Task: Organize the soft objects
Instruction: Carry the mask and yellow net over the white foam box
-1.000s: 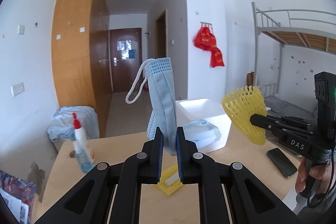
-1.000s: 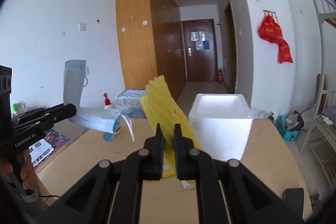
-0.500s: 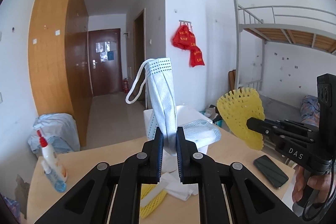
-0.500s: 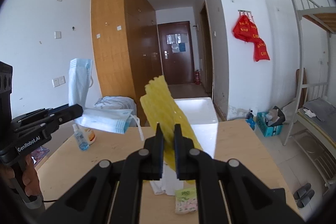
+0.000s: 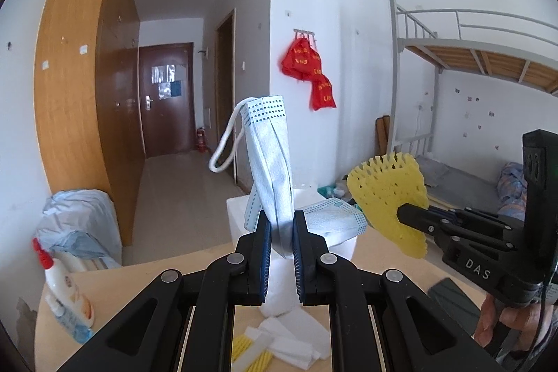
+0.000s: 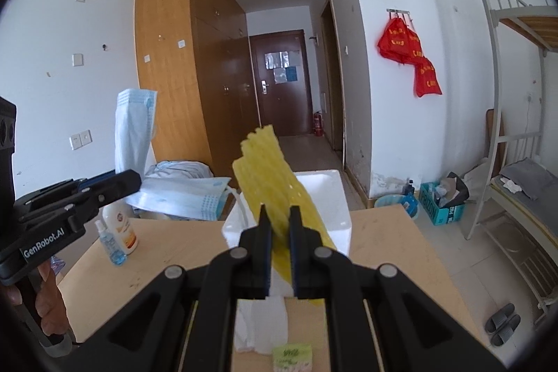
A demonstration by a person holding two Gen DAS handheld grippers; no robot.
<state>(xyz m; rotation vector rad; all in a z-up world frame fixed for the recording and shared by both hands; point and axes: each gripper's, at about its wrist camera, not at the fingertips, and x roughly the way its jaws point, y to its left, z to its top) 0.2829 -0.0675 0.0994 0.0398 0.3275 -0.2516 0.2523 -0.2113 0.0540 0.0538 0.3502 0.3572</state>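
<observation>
My left gripper (image 5: 281, 225) is shut on light blue face masks (image 5: 270, 159); one stands up with its ear loop hanging left, another (image 5: 333, 220) droops to the right. In the right wrist view the same gripper (image 6: 134, 178) comes in from the left with the masks (image 6: 134, 128). My right gripper (image 6: 278, 215) is shut on a yellow foam net (image 6: 275, 176), seen from the side as a net (image 5: 389, 194) at the right gripper (image 5: 401, 213) in the left wrist view. Both hover above the wooden table (image 6: 380, 253), just before the white foam box (image 6: 327, 194).
White tissues (image 5: 296, 340) and another yellow net (image 5: 249, 354) lie on the table below the left gripper. A lotion bottle (image 6: 120, 225) and a small spray bottle (image 6: 110, 243) stand at the left edge; a phone (image 5: 453, 300) lies right. A small green packet (image 6: 292, 356) sits near the front.
Both grippers have swung rightward across the table toward the foam box, still holding the masks and the net. The tissues now lie under them.
</observation>
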